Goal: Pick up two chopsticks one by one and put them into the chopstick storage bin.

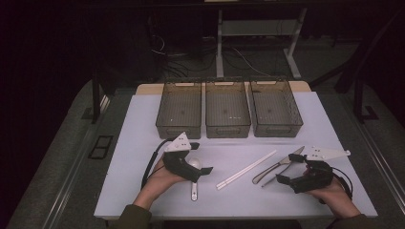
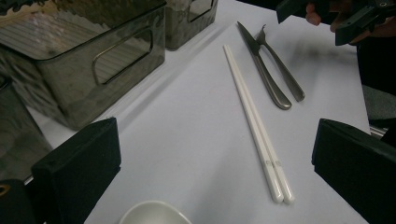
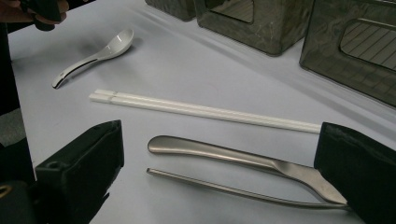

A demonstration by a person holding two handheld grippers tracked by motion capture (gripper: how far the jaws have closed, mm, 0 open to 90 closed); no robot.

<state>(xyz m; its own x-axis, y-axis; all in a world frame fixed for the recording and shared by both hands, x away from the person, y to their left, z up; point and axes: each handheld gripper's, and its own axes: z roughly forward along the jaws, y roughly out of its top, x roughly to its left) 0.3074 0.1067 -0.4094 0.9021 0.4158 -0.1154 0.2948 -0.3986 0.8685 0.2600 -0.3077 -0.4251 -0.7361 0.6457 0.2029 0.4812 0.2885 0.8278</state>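
Note:
A white ceramic spoon lies at the front left of the white table; its bowl sits just under my left gripper. That gripper is open, nothing between its jaws. A pair of white chopsticks lies slanted in the middle. To their right rest a steel knife and a steel fork, side by side. My right gripper is open, its jaws standing either side of the knife and fork, not touching them.
Three grey see-through baskets stand in a row at the back of the table. The table's front edge runs close under both hands. Beyond the table are a dark floor and desk legs.

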